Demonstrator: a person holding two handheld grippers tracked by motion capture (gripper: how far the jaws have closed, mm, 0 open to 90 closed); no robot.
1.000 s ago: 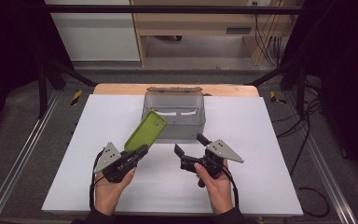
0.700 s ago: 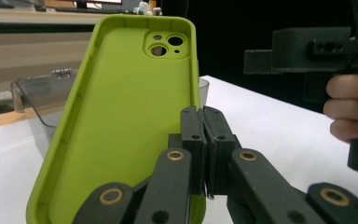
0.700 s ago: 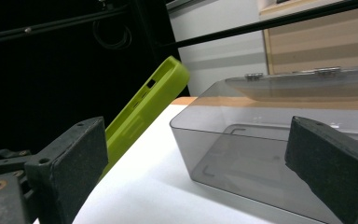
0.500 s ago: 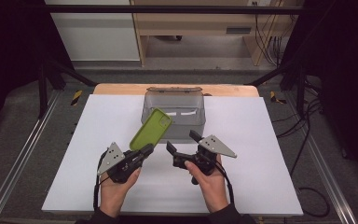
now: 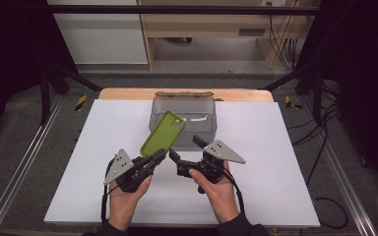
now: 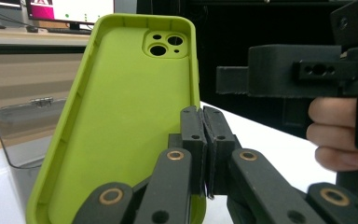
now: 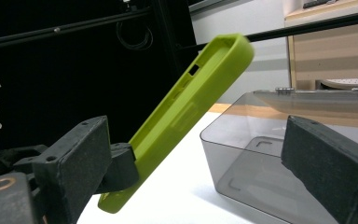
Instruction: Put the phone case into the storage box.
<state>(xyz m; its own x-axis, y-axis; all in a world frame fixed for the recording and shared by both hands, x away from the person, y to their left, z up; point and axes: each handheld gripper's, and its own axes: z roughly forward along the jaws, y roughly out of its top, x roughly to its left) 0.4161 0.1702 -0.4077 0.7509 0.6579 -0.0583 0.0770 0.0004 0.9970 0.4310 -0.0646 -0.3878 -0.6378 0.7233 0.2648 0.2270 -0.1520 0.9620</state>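
Note:
A lime-green phone case (image 5: pixel 163 132) stands tilted above the white table, camera cutouts at its top end, hollow side toward the left gripper view (image 6: pixel 126 121). My left gripper (image 5: pixel 158 157) is shut on the case's lower edge, with the jaws pinched together on the rim (image 6: pixel 204 135). My right gripper (image 5: pixel 186 149) is open just right of the case. In the right gripper view its wide-apart jaws (image 7: pixel 200 163) frame the case (image 7: pixel 186 112) edge-on, without touching it. A smoky transparent box (image 5: pixel 204 105) sits behind the case.
The box (image 7: pixel 261 154) is open-topped with a paper slip inside, at the table's far middle. A wooden strip (image 5: pixel 128 93) runs along the white table's far edge, and metal rails flank both sides. A person's hand (image 6: pixel 335 140) holds the right gripper close by.
The right gripper has moved left and slightly up, closer to the case. The left gripper has kept its grip and carried the case a little nearer the box.

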